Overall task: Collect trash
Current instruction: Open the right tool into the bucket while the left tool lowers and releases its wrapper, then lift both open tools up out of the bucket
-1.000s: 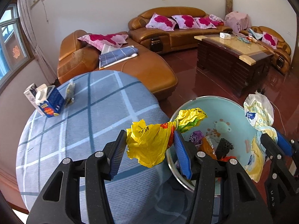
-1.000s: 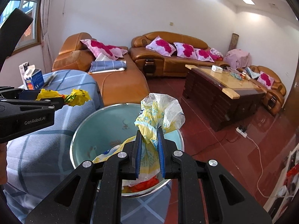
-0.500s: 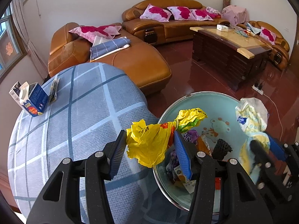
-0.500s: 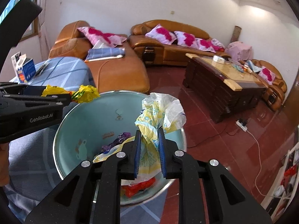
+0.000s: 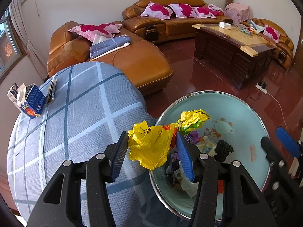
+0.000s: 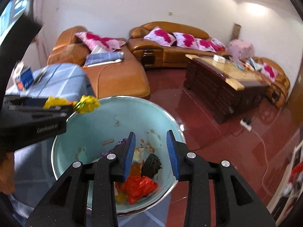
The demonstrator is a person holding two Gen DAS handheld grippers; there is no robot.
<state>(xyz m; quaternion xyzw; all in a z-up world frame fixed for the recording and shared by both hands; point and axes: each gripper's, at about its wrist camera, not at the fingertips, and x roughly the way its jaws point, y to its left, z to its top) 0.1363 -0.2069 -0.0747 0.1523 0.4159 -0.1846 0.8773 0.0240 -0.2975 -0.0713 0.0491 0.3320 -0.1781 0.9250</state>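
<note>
Trash: a crumpled yellow plastic bag [image 5: 151, 147] is clamped between the pads of the left gripper [image 5: 151, 156], hanging at the near-left rim of the teal bin [image 5: 246, 117], partly over the rim and partly over the checked blue cloth beside it.
Left gripper: clenched on the yellow bag, both blue pads pressing its sides.
Right gripper [image 6: 151, 153]: over the bin mouth, jaws opening, nothing between them.
Bin: stands just beside the cloth-covered table [image 5: 75, 123]; holds a red wrapper [image 6: 140, 186], a black netted lump [image 6: 150, 163] and mixed scraps too jumbled to sort.
Step in hand: dropping the yellow bag into the bin, as I judge it.
How to do it well: carry the bag further toward the bin's centre before releasing, since its tail looks likely to fall on the cloth side of the rim; keep clear of the right gripper; open wide so the thin film does not cling to a pad.
Still out: a blue and white carton [image 5: 28, 102] and a dark flat wrapper [image 5: 51, 90] on the table, well away from the bin.
Counts: grippers two; bins one; yellow bags one; cartons one; flat wrappers one.
</note>
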